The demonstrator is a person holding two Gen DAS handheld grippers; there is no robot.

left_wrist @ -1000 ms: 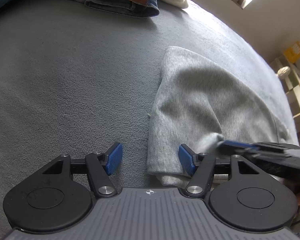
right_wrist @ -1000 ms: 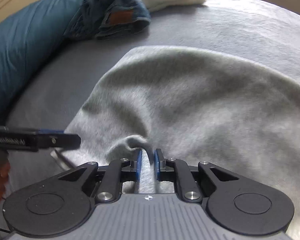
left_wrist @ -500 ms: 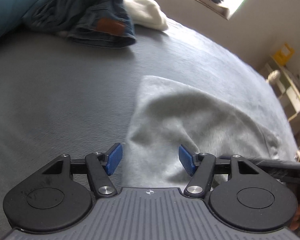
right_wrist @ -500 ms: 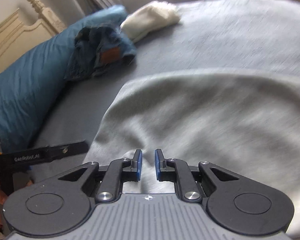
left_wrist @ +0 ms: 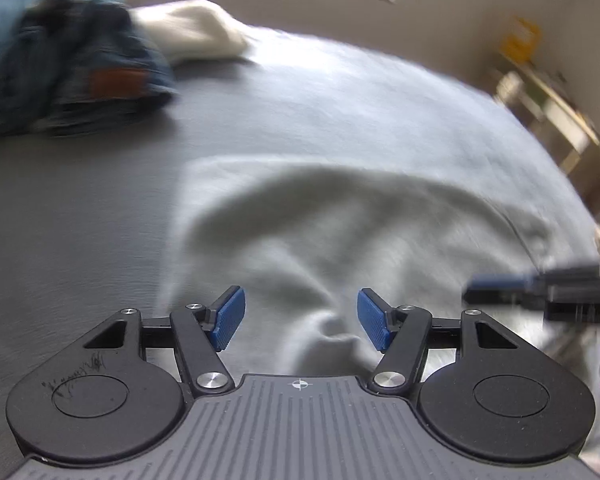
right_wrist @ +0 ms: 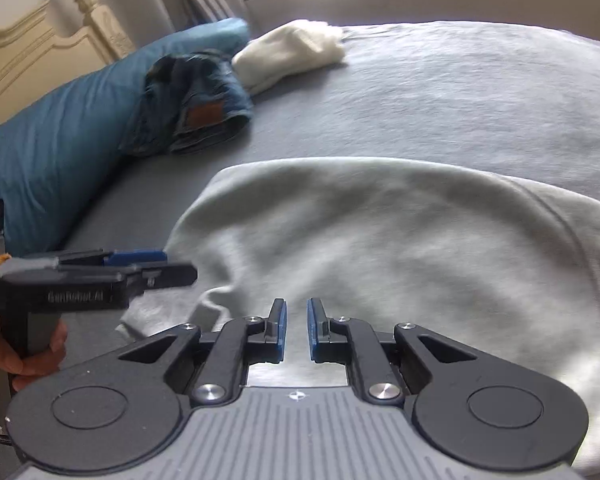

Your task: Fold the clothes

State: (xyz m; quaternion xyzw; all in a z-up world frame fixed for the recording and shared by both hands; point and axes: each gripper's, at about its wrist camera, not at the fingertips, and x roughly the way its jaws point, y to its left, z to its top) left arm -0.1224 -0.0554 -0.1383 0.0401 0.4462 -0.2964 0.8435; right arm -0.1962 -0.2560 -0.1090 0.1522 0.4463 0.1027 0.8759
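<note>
The grey sweatshirt (right_wrist: 380,248) was let go by the right gripper (right_wrist: 296,330), now slightly parted, left gripper (left_wrist: 298,316) spread wide above it, so that fold's probably laid.

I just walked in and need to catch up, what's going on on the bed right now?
A person is folding laundry with a handheld gripper in each hand. A light grey sweatshirt lies spread on the grey bed cover. The left gripper hovers over its near edge with jaws wide open, holding nothing. The right gripper sits beside it, jaws nearly together with a narrow gap and no cloth visibly pinched. Further back, folded jeans and a cream garment rest by a blue pillow.
</note>
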